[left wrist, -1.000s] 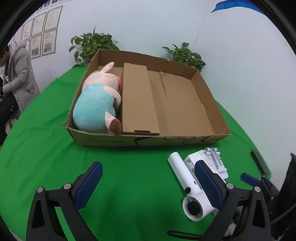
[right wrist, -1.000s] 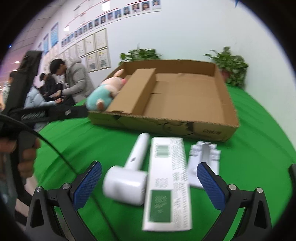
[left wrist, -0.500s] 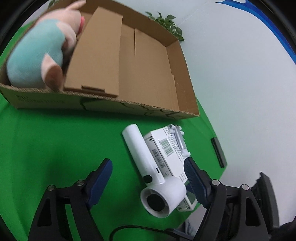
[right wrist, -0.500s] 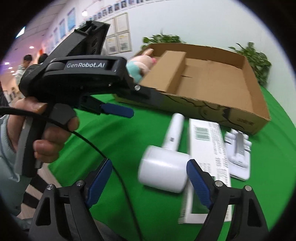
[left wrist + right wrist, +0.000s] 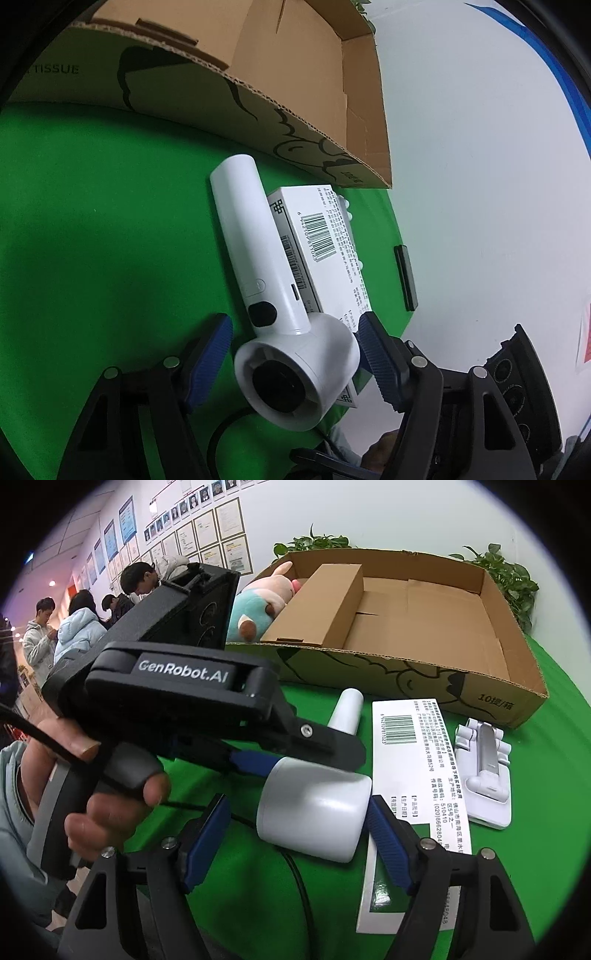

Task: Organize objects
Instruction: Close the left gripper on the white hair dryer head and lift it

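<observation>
A white hair dryer (image 5: 273,310) lies on the green table, its handle pointing toward the cardboard box (image 5: 317,85). My left gripper (image 5: 295,350) is open, its blue pads on either side of the dryer's round head. My right gripper (image 5: 299,838) is open too and straddles the same head (image 5: 314,808) from the other end. The left gripper's black body (image 5: 177,686) fills the left of the right wrist view. A white flat carton with a barcode (image 5: 410,775) lies beside the dryer. A white folding stand (image 5: 484,771) lies right of it.
The open cardboard box (image 5: 491,698) holds a plush pig (image 5: 258,605) left of a cardboard divider (image 5: 325,605). Potted plants (image 5: 509,579) stand behind it. A black phone-like slab (image 5: 405,277) lies at the table's right edge. People stand at the far left. A cable runs under the dryer.
My left gripper has dropped and moved in close around the dryer's head. My right gripper has also closed in on the head. The box has slid up out of the left view.
</observation>
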Demonstrator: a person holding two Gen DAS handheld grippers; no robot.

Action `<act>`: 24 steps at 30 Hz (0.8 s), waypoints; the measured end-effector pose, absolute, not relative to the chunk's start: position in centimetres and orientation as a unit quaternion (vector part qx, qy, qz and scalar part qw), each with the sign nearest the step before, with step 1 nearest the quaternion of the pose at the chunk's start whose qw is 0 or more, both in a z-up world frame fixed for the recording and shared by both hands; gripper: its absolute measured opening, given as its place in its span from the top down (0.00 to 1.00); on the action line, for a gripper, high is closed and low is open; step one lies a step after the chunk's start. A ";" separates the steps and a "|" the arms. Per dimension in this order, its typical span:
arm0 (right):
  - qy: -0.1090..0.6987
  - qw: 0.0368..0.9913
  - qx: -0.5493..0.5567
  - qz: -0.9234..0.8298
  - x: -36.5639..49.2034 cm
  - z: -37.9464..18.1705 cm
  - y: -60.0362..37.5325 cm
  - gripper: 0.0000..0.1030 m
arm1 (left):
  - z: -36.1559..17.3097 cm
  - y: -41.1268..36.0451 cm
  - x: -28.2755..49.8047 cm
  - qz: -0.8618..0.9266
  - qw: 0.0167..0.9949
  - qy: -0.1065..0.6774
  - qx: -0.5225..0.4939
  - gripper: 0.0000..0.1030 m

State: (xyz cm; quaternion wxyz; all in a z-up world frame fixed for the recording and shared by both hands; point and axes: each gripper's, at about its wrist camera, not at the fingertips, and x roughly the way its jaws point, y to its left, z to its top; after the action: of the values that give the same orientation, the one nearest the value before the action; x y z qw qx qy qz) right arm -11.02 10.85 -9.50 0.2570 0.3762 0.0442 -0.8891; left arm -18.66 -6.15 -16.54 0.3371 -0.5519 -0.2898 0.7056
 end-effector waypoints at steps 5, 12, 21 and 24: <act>0.042 0.248 0.379 -0.890 -10.8 -9.4 10.8 0.30 | -16.7 -6.4 -17.5 0.704 0.334 -0.293 -0.555 0.42; 0.047 0.270 0.394 -0.877 -8.5 -9.3 10.4 0.30 | -16.6 -8.2 -13.2 0.689 0.336 -0.313 -0.561 0.43; 0.048 0.246 0.430 -0.867 -8.8 -11.1 10.7 0.47 | -16.4 -9.2 -14.4 0.679 0.335 -0.334 -0.561 0.48; 0.036 0.236 0.429 -0.871 -9.0 -11.0 10.9 0.47 | -16.4 -9.3 -14.5 0.677 0.335 -0.341 -0.560 0.48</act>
State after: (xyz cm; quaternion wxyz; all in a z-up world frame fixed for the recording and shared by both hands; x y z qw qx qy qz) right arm -9.02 10.94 -11.01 0.2364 0.4293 0.0365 -0.8709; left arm -14.50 -9.33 -16.36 0.3351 -0.5601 -0.3411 0.6765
